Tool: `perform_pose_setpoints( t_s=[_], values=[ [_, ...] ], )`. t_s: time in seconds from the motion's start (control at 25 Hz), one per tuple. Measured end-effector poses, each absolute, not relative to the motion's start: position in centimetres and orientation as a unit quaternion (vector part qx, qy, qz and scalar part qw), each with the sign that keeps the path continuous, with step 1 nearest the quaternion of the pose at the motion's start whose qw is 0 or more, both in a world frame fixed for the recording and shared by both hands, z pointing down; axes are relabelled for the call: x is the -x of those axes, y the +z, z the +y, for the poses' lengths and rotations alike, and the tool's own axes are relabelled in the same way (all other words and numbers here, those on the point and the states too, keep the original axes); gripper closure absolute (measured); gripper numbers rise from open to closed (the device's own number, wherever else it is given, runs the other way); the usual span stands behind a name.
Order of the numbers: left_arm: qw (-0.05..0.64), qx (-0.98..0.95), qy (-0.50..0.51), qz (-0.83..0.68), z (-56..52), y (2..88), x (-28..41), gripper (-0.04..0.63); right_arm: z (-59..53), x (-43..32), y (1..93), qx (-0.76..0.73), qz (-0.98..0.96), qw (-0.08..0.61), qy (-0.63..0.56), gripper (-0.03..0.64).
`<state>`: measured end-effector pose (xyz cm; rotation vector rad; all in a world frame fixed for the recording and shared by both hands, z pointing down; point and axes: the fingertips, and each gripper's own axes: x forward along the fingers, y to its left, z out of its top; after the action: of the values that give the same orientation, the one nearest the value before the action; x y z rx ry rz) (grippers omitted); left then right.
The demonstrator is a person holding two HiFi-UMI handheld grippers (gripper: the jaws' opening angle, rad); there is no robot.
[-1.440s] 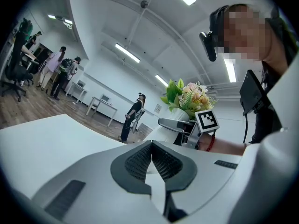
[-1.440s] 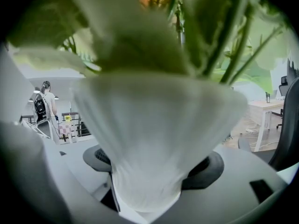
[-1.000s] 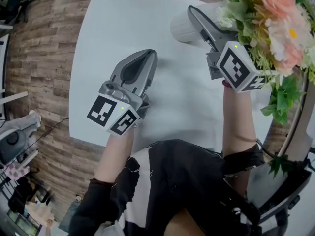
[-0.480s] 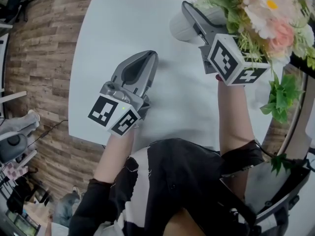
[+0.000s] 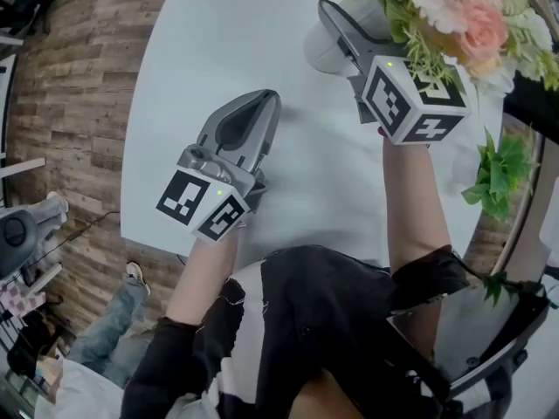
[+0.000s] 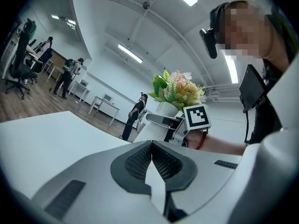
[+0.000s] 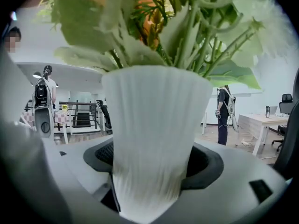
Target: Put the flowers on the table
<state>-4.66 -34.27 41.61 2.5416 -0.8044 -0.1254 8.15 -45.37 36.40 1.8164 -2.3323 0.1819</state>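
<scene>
We log the right claw (image 7: 152, 174) clamped round the white ribbed vase (image 7: 156, 120) of pink-and-green flowers (image 5: 454, 11), by the white counter's (image 5: 205, 68) far edge. Left claw (image 6: 151, 144) is closed and empty.

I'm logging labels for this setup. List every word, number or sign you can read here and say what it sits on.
No readable words or numbers appear in any view.
Left gripper: square black-and-white markers, patterns only, no letters.
Right gripper: the same kind of markers, no letters.
White vase: plain ribbed surface, no print on the side shown.
</scene>
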Motion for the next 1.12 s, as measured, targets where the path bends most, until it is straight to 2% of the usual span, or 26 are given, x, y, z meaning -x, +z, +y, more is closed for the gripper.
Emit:
perform_pose_setpoints(
  t_s=[0.24,1.12],
  values=[
    [0.234,-0.925,-0.047,-0.296,-34.18,41.75,4.83,0.583,-45.39,-7.23,36.79,-0.606,-0.787,0.112,0.038,0.212],
    [0.232,-0.921,-0.054,-0.308,-33.77,41.21,5.5,0.581,-45.16,-7.38,36.57,-0.606,-0.791,0.087,0.021,0.212]
  ],
)
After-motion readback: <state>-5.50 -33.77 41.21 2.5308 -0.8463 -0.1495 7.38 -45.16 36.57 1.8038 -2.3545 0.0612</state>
